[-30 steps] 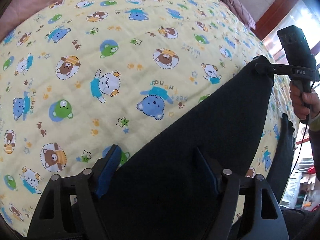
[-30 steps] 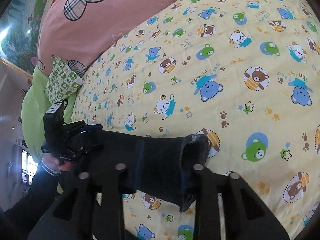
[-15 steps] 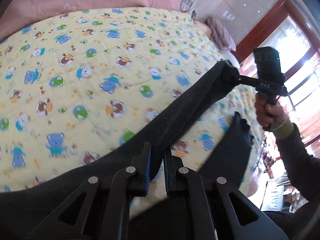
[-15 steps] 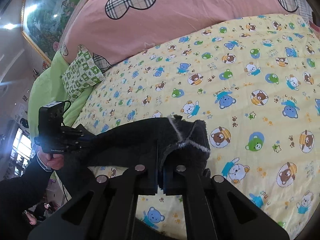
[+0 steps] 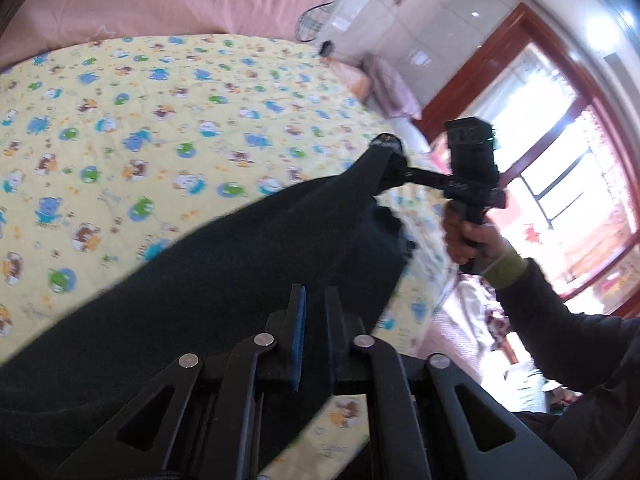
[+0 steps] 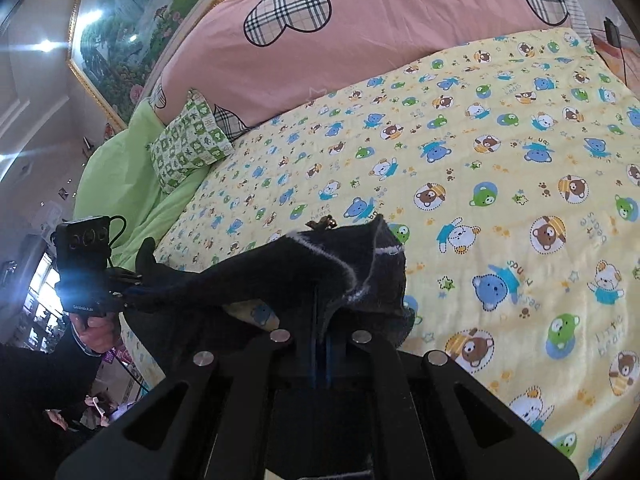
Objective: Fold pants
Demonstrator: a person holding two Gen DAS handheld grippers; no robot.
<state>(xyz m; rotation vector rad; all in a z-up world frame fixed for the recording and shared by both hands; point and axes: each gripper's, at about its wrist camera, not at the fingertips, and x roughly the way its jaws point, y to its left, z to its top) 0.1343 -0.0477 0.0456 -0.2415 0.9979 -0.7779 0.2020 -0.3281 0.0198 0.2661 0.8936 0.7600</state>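
1. The dark pants (image 5: 224, 280) are held up above the yellow bear-print quilt (image 5: 160, 120); the cloth is stretched between the two grippers, and much of it hangs clear of the bed.
2. The left gripper (image 5: 314, 312) is seen with its fingers drawn close together on a fold of the dark cloth; a narrow slot is left between the blue pad and the opposite finger, and the fabric is pinched there.
3. The right gripper (image 6: 322, 320) is likewise closed on the pants (image 6: 320, 276): the fingers are nearly together and a bunched end of the cloth, with a pale seam line showing, is clamped between them.
4. In the left wrist view the right gripper (image 5: 390, 152) is seen well apart from the left one, with one end of the garment caught at its tip.
5. No finished fold can be made out; the garment is judged to be only picked up and spread, so the task is at an early stage.
6. What is left, by this judgement: the pants are to be laid flat on the quilt (image 6: 480, 160), the legs brought together, and the length doubled over.
7. Which end is the waistband cannot be told.
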